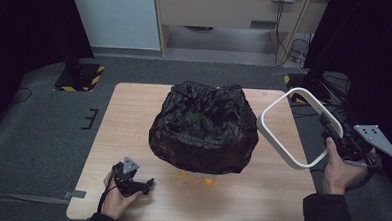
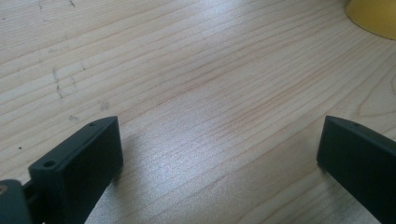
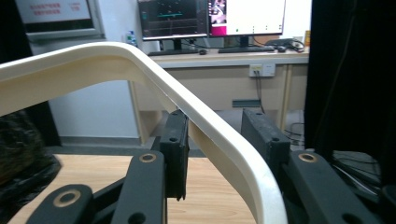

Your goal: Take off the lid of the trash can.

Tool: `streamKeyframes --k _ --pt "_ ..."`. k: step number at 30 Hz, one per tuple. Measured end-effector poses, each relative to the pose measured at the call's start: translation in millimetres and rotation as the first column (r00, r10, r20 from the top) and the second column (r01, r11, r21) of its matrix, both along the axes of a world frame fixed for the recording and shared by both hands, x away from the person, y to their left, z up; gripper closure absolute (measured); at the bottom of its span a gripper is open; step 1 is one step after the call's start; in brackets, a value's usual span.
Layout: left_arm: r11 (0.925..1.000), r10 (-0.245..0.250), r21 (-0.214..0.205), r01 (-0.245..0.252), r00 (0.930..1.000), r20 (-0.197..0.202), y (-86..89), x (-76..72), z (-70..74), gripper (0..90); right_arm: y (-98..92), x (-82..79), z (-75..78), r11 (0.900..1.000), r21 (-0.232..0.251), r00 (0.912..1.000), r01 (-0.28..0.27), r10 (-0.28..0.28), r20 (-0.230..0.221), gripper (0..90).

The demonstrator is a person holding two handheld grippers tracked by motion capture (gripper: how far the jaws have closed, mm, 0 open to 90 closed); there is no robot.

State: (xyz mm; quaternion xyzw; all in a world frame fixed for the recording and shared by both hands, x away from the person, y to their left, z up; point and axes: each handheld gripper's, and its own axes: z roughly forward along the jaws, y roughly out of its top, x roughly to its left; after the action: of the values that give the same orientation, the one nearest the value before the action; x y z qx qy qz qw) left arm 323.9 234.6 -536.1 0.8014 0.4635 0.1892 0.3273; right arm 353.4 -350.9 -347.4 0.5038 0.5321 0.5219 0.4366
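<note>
A black bin bag (image 1: 203, 128) bulges over a bin in the middle of the wooden table (image 1: 128, 122); something green (image 1: 192, 118) lies in its open top. Yellow-orange feet (image 1: 208, 181) peek out under the bag. My right gripper (image 1: 335, 139) is off the table's right edge, holding a white rounded ring frame (image 1: 303, 90) tilted in the air beside the bag. In the right gripper view the frame (image 3: 140, 63) runs between the jaws of the right gripper (image 3: 215, 140), which are shut on it. My left gripper (image 1: 148, 183) rests open on the table's front left with bare wood between its jaws (image 2: 219, 154).
A yellow base (image 2: 373, 16) shows at the far corner of the left gripper view. Behind the table stand a wooden desk (image 1: 228, 12) and cables (image 1: 291, 49); monitors (image 3: 210, 16) sit on a desk (image 3: 233, 56). Black curtains (image 1: 367, 38) flank both sides.
</note>
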Motion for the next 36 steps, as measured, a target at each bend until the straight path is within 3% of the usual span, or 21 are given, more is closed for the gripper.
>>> streamKeyframes --k 13,25,36 --pt "1.0 0.0 0.0 0.0 1.0 0.0 0.0 0.0 0.0 0.0 -2.0 3.5 -17.6 0.9988 -0.037 0.9989 0.031 -0.032 -0.035 62.7" --pt "1.0 0.0 0.0 0.0 1.0 0.0 0.0 0.0 0.0 0.0 0.4 10.3 -49.2 0.9964 -0.077 0.9946 0.035 -0.043 -0.094 62.7" --pt "1.0 0.0 0.0 0.0 1.0 0.0 0.0 0.0 0.0 0.0 10.0 17.0 -78.5 0.9969 -0.078 0.9893 0.007 -0.018 -0.145 62.6"
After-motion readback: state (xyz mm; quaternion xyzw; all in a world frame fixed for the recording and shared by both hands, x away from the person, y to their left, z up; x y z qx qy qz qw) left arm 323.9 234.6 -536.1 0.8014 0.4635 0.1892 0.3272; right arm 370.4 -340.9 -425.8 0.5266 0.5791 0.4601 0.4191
